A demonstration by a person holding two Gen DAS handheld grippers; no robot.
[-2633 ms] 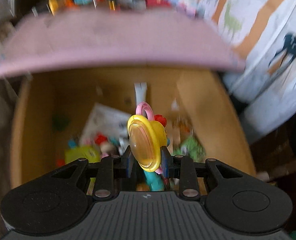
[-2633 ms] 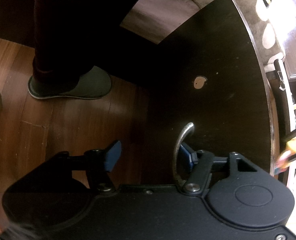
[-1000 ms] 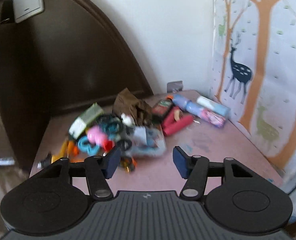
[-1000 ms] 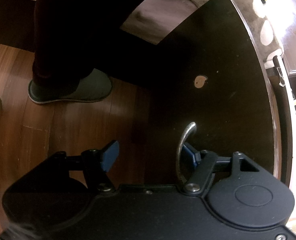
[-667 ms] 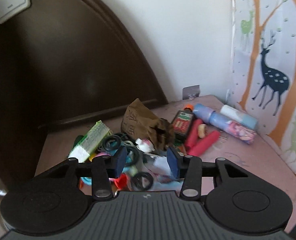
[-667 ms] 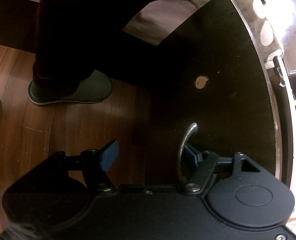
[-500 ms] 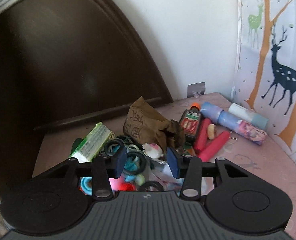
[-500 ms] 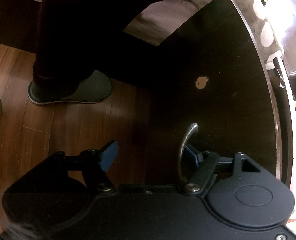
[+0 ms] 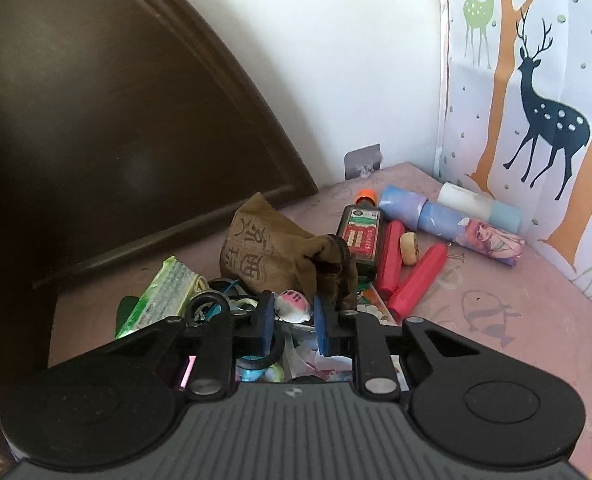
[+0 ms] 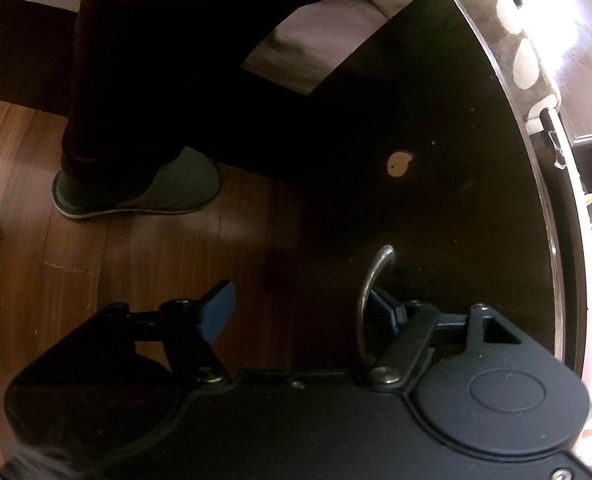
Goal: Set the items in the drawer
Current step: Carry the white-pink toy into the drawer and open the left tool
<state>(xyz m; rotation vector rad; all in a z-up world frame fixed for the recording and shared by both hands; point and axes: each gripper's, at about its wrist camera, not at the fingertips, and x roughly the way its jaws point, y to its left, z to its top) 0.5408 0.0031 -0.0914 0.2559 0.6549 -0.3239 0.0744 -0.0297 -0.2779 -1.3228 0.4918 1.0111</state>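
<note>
Both blue pads [image 9: 265, 322] of left gripper [image 9: 293, 322] flank pink-white toy [image 9: 293, 306].

Pink-and-white toy [image 9: 293, 303], brown pouch [image 9: 272, 258], red tubes [image 9: 416, 278]

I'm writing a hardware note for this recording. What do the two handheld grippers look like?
Both look alike. The left gripper has a black plastic body with a ribbed grey centre panel, two round black discs at the sides, black linkage arms with silver rivets, and blue pads on its fingers. The right gripper is the same black build with blue pads. No cables or sleeves show.
</note>
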